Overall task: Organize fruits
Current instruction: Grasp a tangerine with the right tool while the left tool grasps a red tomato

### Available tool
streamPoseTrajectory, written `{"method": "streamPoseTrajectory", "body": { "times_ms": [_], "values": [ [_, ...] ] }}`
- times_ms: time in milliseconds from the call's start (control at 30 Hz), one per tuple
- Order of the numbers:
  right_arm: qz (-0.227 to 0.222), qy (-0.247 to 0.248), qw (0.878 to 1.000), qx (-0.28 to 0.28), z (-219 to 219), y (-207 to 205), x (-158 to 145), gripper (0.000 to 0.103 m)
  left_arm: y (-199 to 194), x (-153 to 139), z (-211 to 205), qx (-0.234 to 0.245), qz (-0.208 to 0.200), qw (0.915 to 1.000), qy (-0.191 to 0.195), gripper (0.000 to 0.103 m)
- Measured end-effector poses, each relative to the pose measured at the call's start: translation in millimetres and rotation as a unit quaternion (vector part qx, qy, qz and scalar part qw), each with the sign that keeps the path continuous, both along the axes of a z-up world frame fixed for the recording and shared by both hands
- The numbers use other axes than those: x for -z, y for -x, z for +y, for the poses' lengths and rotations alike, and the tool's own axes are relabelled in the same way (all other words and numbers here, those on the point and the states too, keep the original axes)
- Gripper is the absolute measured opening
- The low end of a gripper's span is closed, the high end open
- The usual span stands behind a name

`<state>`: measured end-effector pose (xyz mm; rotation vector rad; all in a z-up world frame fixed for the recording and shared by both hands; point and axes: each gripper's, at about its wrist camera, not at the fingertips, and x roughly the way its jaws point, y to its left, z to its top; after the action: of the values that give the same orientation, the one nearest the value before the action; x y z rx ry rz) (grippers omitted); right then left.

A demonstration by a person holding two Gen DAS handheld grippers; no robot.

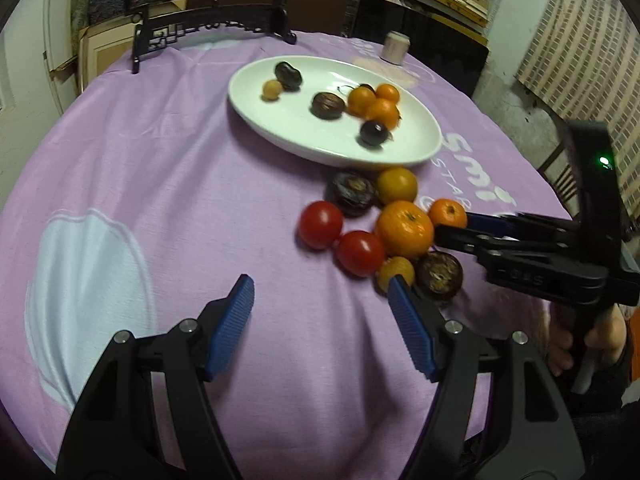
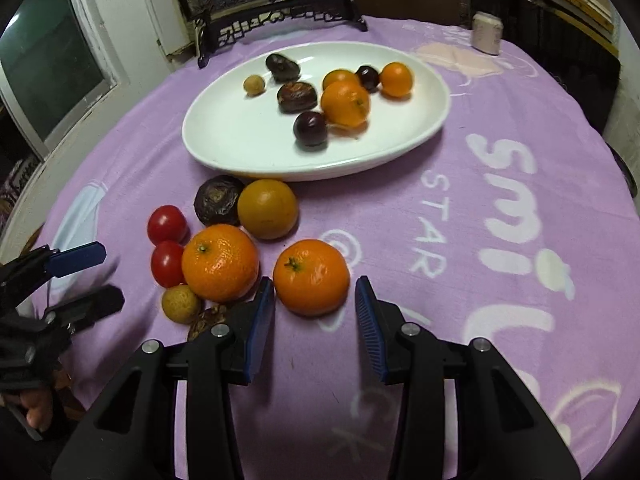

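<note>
Right gripper (image 2: 315, 302) low over the bench (image 2: 500, 280), jaws apart, and the mandarin (image 2: 311, 277) sits squarely between them, just ahead of the blue pads (image 2: 262, 322). Nothing clamped yet; the spread looks matched to the fruit's width, so a squeeze seems the next call.

That mandarin stands a little apart from the heap, which is probably why it's the pick: there's room for a jaw on either side without nudging a neighbour. The left pad does sit close to the bigger orange (image 2: 220, 263), so a sloppy close could roll that one.

Left gripper (image 1: 320, 296) hovers over bare purple cloth (image 1: 160, 168), jaws wide and empty, its right pad just beside the small yellow fruit (image 1: 394, 270) and a wrinkled dark one (image 1: 440, 276). It looks parked, leaving the other hand its lane.

Loose pile on the cloth: two tomatoes (image 1: 320, 224), a yellow-orange fruit (image 2: 267, 208), another dark wrinkled fruit (image 2: 218, 199). All of it lies just short of the white plate (image 2: 224, 136), which already carries several oranges and dark fruits clustered toward its far side. By my read, roughly half the sorting remains, and the plate's near half is open for drop-offs.
</note>
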<state>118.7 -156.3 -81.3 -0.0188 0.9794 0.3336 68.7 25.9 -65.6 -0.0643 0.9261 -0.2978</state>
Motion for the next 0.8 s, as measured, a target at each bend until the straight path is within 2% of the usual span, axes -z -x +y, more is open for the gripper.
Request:
{"method": "streamPoseTrajectory", "body": {
  "times_ms": [67,133,233,300,367,433,467,533,633,667,800],
  "values": [
    [-0.006,0.008,1.0,-0.003,3,2,-1,0.038,-2,3,-3,0.001,0.006,1.0,-0.005,0.071],
    [0.004,-0.019,1.0,-0.016,0,6,-3,0.038,-4,7,-5,-0.002,0.013,0.9998,-0.013,0.071],
    [-0.007,-0.015,1.0,-0.01,-5,15,-10,0.038,-10,16,-8,-0.009,0.025,0.999,-0.037,0.071],
    [-0.008,-0.017,1.0,-0.007,-9,18,-12,0.038,-11,18,-14,-0.008,0.02,0.9983,-0.055,0.071],
    [-0.007,-0.022,1.0,-0.006,-12,19,-12,0.038,-15,18,-23,0.002,0.02,0.9983,-0.054,0.068],
    [-0.008,-0.024,1.0,-0.006,-13,20,-12,0.038,-21,19,-30,0.005,0.019,0.9985,-0.052,0.054],
    [-0.008,-0.026,1.0,-0.006,-13,21,-13,0.038,-23,19,-33,0.006,0.016,0.9984,-0.054,0.053],
    [-0.009,-0.029,1.0,-0.006,-15,24,-15,0.038,-29,19,-39,0.01,0.013,0.9986,-0.05,0.042],
    [-0.014,-0.032,0.999,-0.001,-20,27,-19,0.038,-37,18,-42,0.012,0.011,0.9993,-0.035,0.038],
    [-0.015,-0.034,0.999,0.001,-22,28,-20,0.038,-39,18,-43,0.01,0.011,0.9993,-0.034,0.033],
    [-0.018,-0.038,0.999,0.006,-26,31,-22,0.038,-36,19,-43,0.011,0.009,0.9994,-0.032,0.033]
  ]
}}
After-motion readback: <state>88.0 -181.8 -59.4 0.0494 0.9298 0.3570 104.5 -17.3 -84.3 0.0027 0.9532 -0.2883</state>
